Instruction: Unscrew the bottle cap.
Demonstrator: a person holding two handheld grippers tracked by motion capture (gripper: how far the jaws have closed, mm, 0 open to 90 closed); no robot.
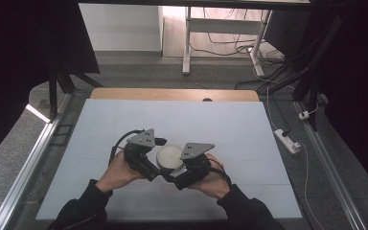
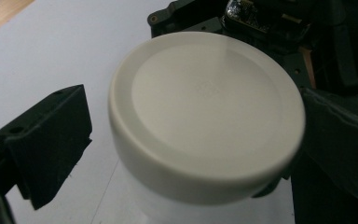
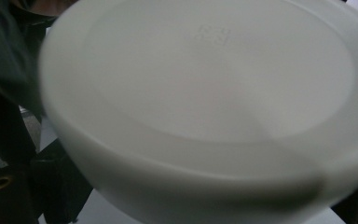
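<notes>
White round lid (image 1: 169, 156) on a jar, above the table (image 1: 124, 124), between left gripper (image 1: 149, 162) and right gripper (image 1: 184, 167). Left jaws spread around lid, one clear of it. Right grip unclear, too blurred.

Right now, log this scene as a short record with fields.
object: round white lid on a pale jar, lid closed
place: on the white table, near the front middle
left gripper: jaws stand either side of the lid, one jaw apart from it
right gripper: close against the jar from the other side; grip not clear
hands: one on each gripper
other: power strip on the floor at right
</notes>
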